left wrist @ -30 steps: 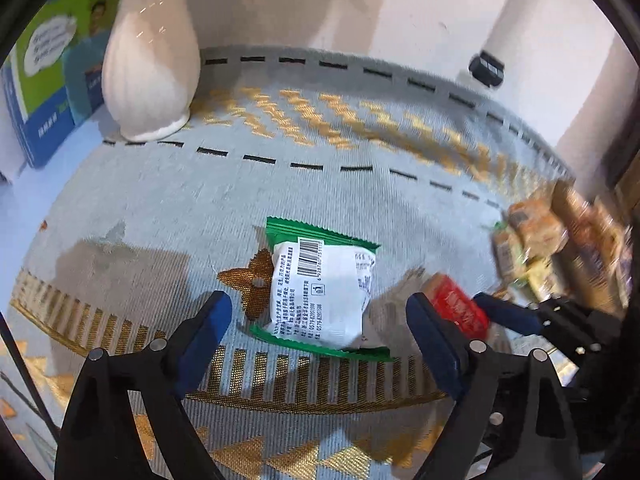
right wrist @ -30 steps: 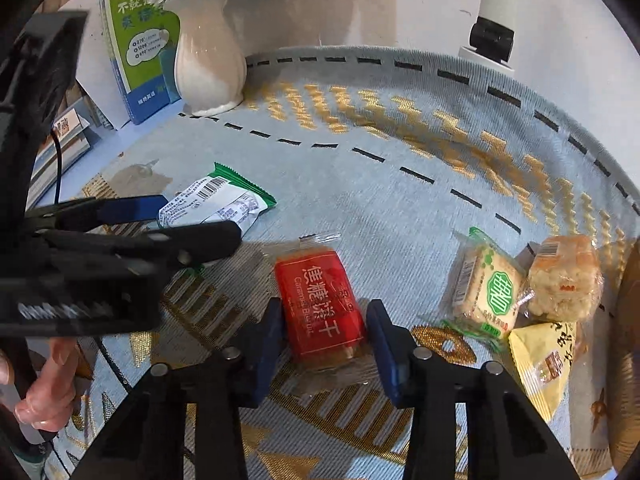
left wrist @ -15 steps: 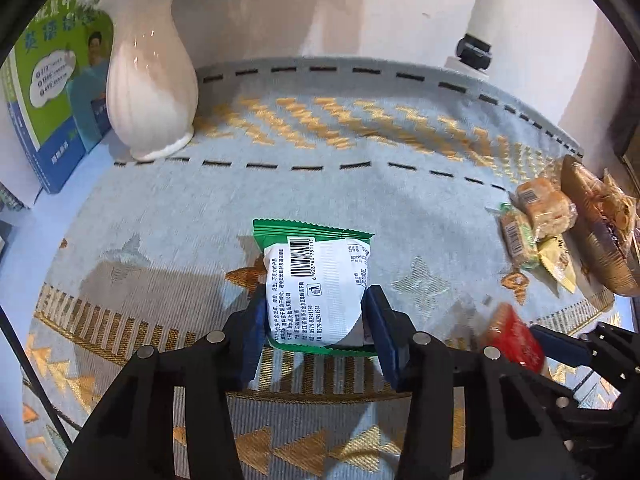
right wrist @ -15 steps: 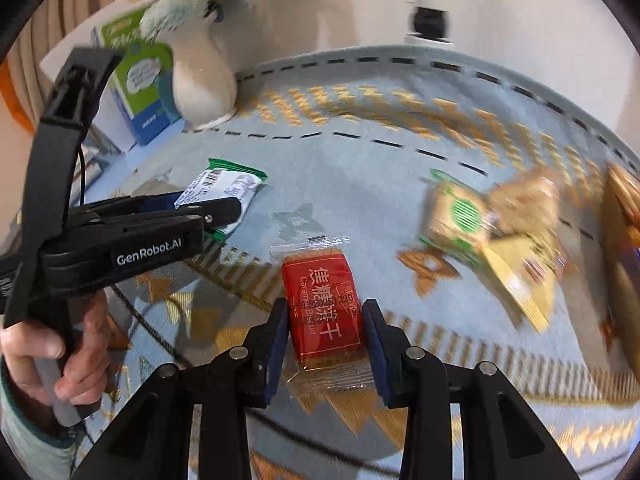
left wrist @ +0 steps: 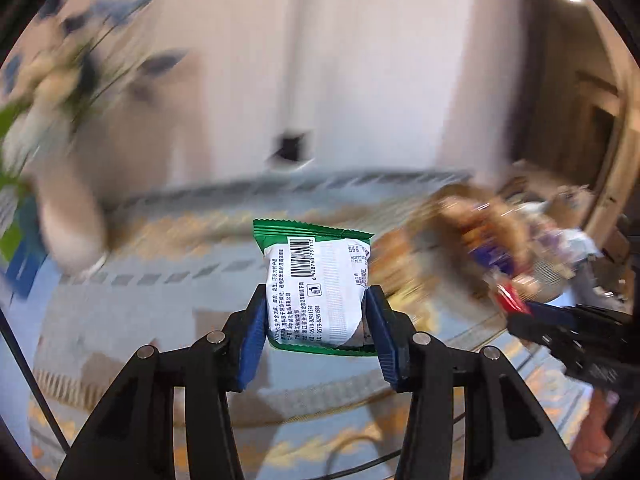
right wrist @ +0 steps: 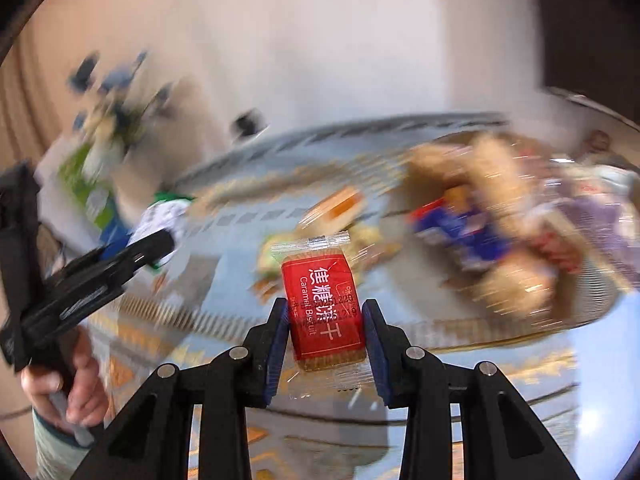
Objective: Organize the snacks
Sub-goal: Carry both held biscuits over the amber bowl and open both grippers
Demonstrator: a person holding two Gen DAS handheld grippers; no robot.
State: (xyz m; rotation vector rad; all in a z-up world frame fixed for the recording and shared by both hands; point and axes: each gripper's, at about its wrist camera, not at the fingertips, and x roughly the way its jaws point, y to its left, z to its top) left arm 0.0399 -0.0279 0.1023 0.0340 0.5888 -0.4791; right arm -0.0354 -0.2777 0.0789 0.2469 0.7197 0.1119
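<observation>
My left gripper (left wrist: 316, 322) is shut on a green and white snack packet (left wrist: 316, 284) with a barcode, held up above the patterned cloth. A red caramel biscuit packet (right wrist: 324, 312) in clear wrap sits pinched in my right gripper (right wrist: 325, 330), also lifted off the table. In the right wrist view the left gripper (right wrist: 160, 244) shows at the left with the green packet, held by a person's hand (right wrist: 76, 392). In the left wrist view the right gripper (left wrist: 520, 312) appears at the right with the red packet. Both views are blurred by motion.
A wicker basket (right wrist: 500, 216) heaped with several snacks stands at the right of the blue and gold tablecloth (left wrist: 140, 312). A white vase (left wrist: 68, 216) with flowers and a green and blue booklet (right wrist: 92, 196) stand at the left. A wall rises behind.
The left gripper closed on the green packet and lifted it. The right gripper raised the red biscuit packet; both swung right toward the basket.
</observation>
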